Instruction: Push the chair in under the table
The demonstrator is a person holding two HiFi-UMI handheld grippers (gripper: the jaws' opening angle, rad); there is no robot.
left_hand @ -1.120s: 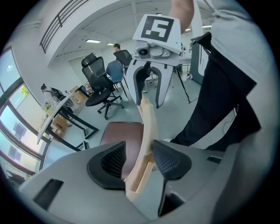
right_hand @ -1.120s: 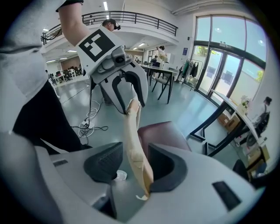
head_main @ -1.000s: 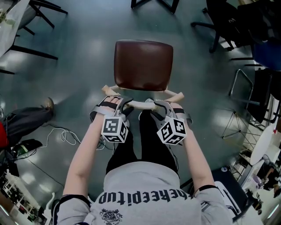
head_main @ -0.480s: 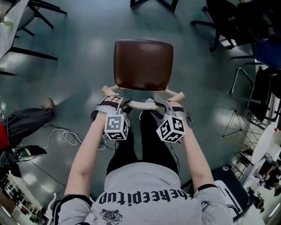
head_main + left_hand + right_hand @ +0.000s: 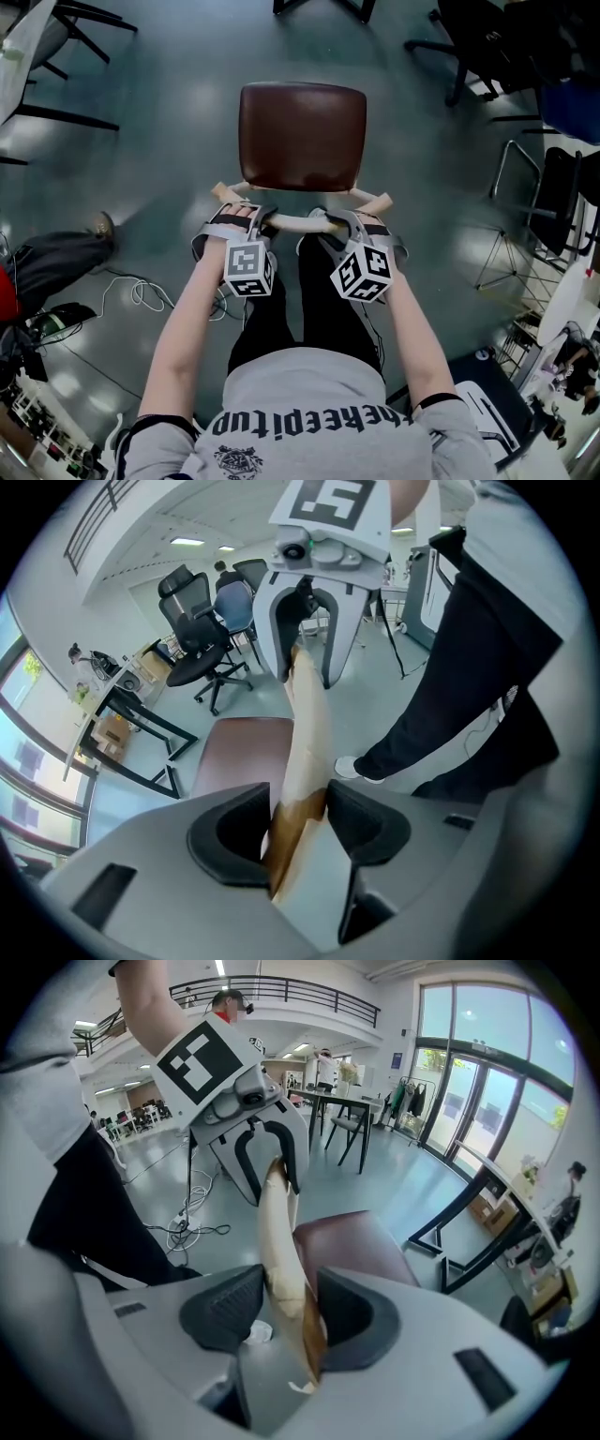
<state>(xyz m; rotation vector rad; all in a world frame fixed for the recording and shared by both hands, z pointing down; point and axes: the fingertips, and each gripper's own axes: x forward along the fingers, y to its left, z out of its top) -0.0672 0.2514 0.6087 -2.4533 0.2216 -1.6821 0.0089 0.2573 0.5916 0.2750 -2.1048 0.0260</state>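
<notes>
Chair [image 5: 302, 136] nudged, L gripper [image 5: 263, 221], R gripper [image 5: 329, 224] clamp curved backrest [image 5: 296, 224] (wood)

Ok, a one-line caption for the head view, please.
From above: left gripper and right gripper both clamped on the pale backrest of the brown-seated chair.

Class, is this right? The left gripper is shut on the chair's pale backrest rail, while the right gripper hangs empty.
No. The right gripper is not empty: the right gripper view shows it shut on the backrest rail too, like the left gripper.
</notes>
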